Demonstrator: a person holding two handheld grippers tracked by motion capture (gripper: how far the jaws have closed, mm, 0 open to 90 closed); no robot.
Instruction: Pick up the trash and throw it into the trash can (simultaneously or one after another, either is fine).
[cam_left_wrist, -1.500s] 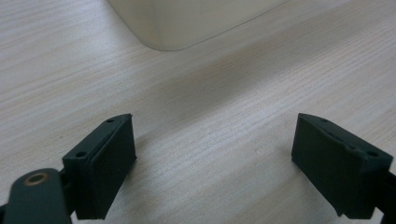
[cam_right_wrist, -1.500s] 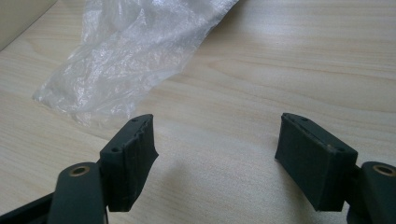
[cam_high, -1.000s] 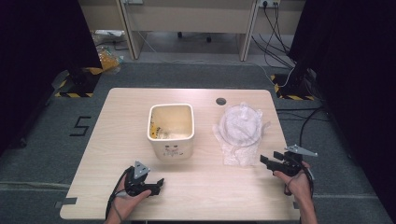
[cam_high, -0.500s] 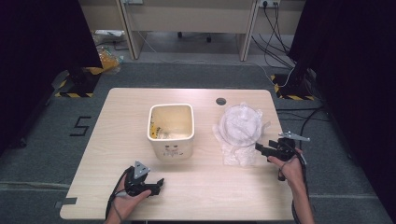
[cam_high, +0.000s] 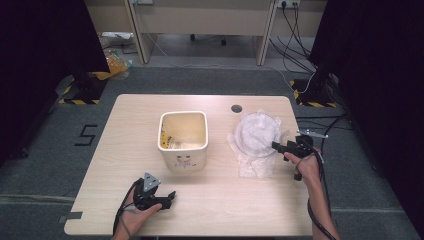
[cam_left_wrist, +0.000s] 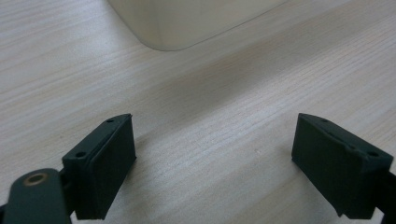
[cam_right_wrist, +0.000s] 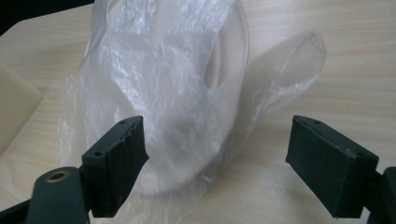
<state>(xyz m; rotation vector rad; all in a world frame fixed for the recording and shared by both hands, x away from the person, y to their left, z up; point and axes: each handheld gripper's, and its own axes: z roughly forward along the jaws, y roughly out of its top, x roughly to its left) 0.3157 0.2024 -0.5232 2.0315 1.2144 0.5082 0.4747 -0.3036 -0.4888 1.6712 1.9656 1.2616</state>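
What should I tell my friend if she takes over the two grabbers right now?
Right gripper: open, its jaws have just been opening wider, nothing pinched. It points at the clear plastic bag, which lies crumpled on the table with a white round thing inside.
Left gripper: open and holding nothing, low over the table near the front edge, in front of the cream bin.
The bin stands mid-table, left of the bag, with some scraps inside.
Done: the right gripper is lined up with the bag.
Left: probably close on the bag and lift it; where it goes next is not clear.
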